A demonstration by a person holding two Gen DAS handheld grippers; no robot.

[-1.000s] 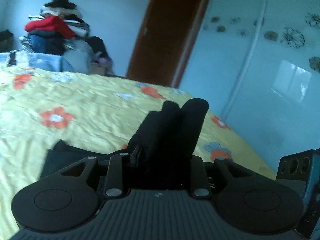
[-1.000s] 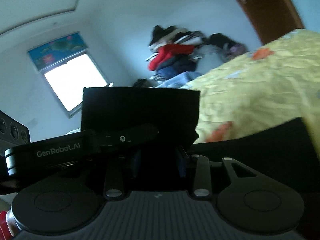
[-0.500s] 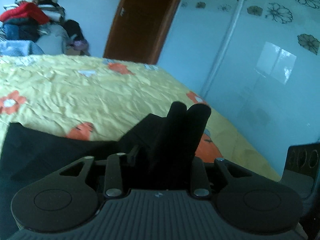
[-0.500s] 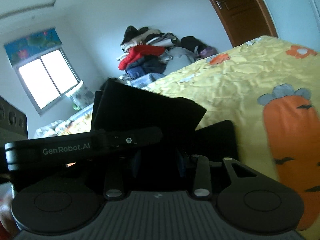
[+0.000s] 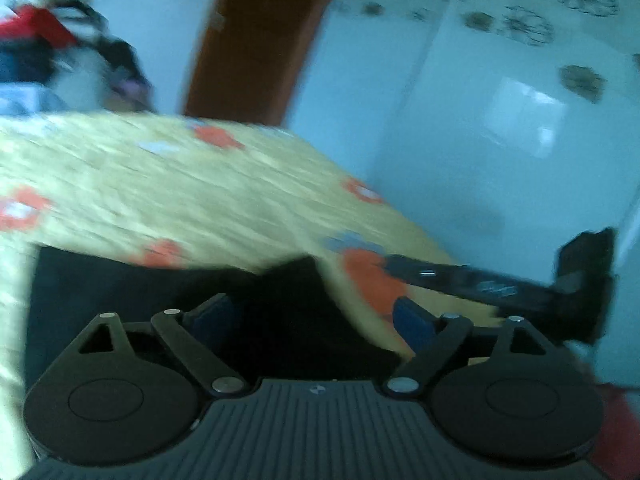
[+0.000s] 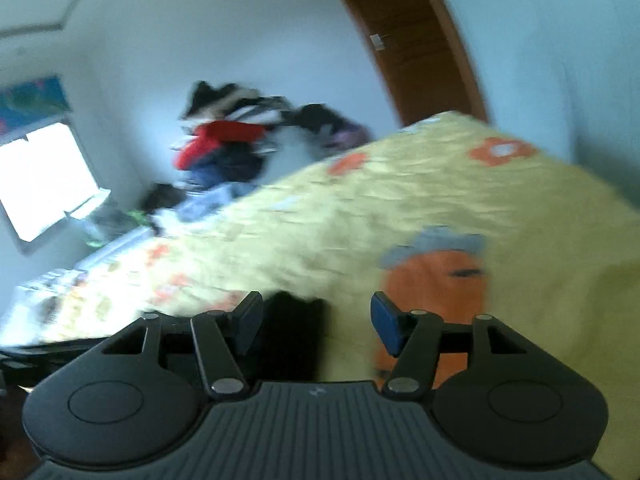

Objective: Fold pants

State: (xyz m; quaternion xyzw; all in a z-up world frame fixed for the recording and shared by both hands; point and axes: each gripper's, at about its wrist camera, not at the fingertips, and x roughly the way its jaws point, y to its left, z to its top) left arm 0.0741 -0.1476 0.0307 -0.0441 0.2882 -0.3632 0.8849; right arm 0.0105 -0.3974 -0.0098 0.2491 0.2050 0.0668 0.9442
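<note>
Both frames are pretty blurry. The left claw (image 5: 312, 316) is spread wide with nothing in it, and the black pants (image 5: 120, 292) lie flat on the yellow bed (image 5: 200, 192) right under and ahead of it. The right claw (image 6: 316, 320) is wide open too, empty, with a bit of pants (image 6: 292, 320) between its fingers.
</note>
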